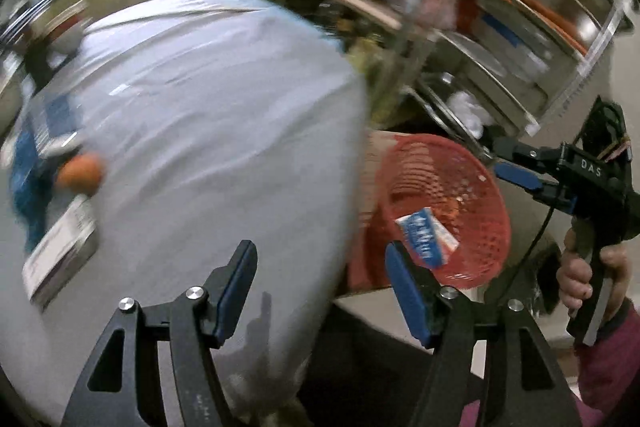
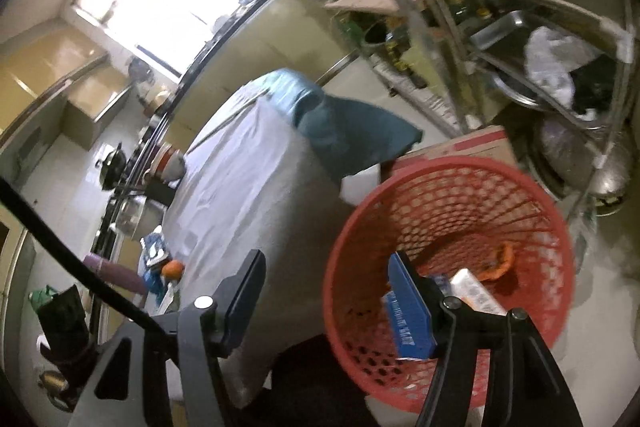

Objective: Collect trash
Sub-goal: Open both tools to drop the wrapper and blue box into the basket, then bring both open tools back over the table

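A red mesh basket (image 1: pixel 476 187) stands on the floor beside the table; it also shows in the right wrist view (image 2: pixel 532 211). In it lie a blue-and-white wrapper (image 1: pixel 426 233), a white packet (image 2: pixel 476 291) and an orange scrap (image 2: pixel 500 263). My left gripper (image 1: pixel 320 283) is open and empty over the table edge. My right gripper (image 2: pixel 328 291) is open and empty, hovering by the basket's rim; it also shows in the left wrist view (image 1: pixel 508 163). On the white tablecloth (image 1: pixel 224 131) lie an orange (image 1: pixel 80 171), a box (image 1: pixel 60 255) and blue packaging (image 1: pixel 28 183).
A metal rack (image 2: pixel 520 39) with pans, trays and bags stands behind the basket. A cardboard box (image 2: pixel 468 143) sits by the basket. A kitchen counter (image 2: pixel 132 167) with pots runs along the far wall. A teal cloth (image 2: pixel 352 131) hangs off the table's far corner.
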`<action>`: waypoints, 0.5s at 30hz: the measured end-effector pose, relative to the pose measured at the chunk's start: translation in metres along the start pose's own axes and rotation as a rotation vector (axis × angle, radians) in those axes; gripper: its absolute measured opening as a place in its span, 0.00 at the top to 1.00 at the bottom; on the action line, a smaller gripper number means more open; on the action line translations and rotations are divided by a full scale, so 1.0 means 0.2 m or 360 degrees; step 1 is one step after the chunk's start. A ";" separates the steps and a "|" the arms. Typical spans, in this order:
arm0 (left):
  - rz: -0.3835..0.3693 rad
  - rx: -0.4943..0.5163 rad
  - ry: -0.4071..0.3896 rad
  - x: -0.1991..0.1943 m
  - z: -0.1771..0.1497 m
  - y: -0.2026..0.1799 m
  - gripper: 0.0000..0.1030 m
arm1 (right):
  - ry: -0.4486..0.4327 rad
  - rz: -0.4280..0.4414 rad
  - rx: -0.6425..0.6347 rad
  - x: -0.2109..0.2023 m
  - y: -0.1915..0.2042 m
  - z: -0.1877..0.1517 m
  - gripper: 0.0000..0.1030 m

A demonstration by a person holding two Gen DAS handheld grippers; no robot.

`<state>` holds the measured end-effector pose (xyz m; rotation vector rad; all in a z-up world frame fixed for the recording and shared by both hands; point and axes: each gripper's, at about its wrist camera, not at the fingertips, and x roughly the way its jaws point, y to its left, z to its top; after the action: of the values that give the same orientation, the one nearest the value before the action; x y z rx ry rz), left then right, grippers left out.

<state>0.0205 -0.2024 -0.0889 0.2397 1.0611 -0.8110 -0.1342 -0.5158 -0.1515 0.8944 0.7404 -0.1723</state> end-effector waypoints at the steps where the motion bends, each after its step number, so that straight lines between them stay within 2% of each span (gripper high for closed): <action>1: 0.0012 -0.0046 -0.0007 -0.03 -0.03 0.05 0.33 | 0.0011 0.0007 -0.0014 0.02 0.02 -0.01 0.34; 7: 0.0133 -0.0363 -0.0081 -0.22 -0.24 0.39 0.33 | 0.0136 0.0078 -0.0115 0.16 0.21 -0.10 0.34; 15: 0.0275 -0.0619 -0.0192 -0.43 -0.45 0.73 0.31 | 0.0271 0.0147 -0.0255 0.28 0.44 -0.24 0.34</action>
<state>0.0396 -0.0118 -0.0879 -0.0472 1.0456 -0.4465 -0.0796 -0.4146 -0.1496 0.7945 0.8564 0.0457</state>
